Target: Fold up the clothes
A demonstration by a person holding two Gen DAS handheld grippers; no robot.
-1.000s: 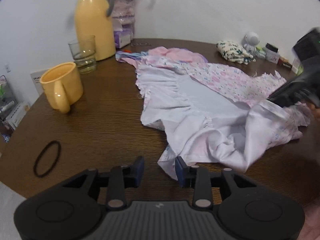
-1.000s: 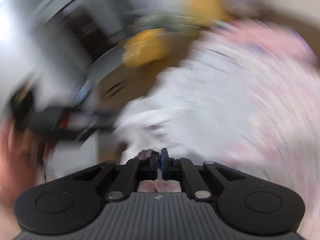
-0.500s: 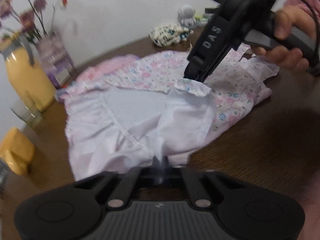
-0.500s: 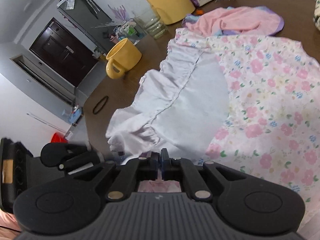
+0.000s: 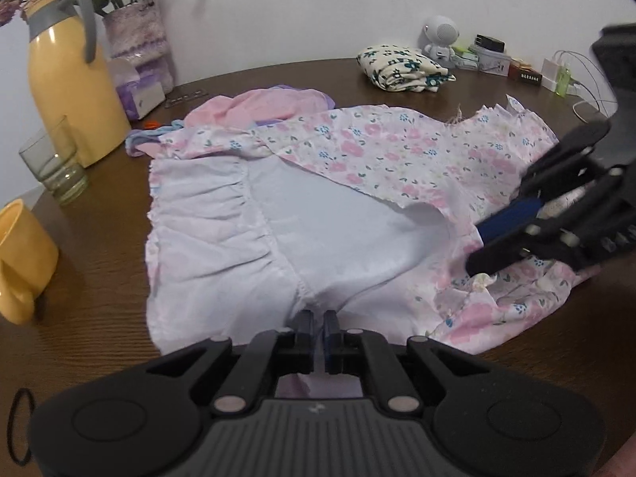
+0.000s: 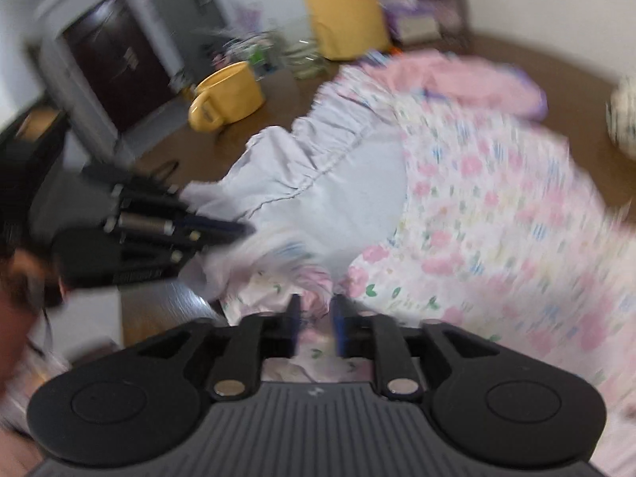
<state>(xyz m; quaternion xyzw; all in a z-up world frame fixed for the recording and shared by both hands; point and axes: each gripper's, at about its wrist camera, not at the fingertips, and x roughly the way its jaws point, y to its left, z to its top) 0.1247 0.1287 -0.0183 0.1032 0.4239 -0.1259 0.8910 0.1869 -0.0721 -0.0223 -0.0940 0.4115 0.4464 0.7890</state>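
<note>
Nearest, at the table (image 5: 548, 361) edge: left gripper (image 5: 318, 324) pinched tight on the near hem of the dress (image 5: 302, 214), white lining bunched between the pads. Just right of that hem, right gripper (image 6: 316, 312) with jaws opening, a crumpled floral fold lying between them but no longer clearly pressed; seen from the left wrist view as dark fingers (image 5: 512, 214) hovering over the dress's right side. Dress spread across the middle of the table, one fold apparently laid: near half turned up so the pale lining faces up on the left, floral side showing on the right and beyond. Fold rough as yet, with ruffles puckered at the left edge and the right corner rumpled, so probably early-to-middle of this garment, smoothing and at least one more fold to go. Left of the dress: mug (image 5: 20, 262), glass (image 5: 55, 171), yellow jug (image 5: 71, 87), hair tie (image 5: 18, 425) by the near edge. Just behind the dress, touching its far edge, a pink garment (image 5: 262, 107) lying loose, not yet folded. Farther back toward the wall, well apart from the dress, a patterned bundle (image 5: 401, 67) seemingly folded already. So by this look: one item done, one in hand, one waiting.
</note>
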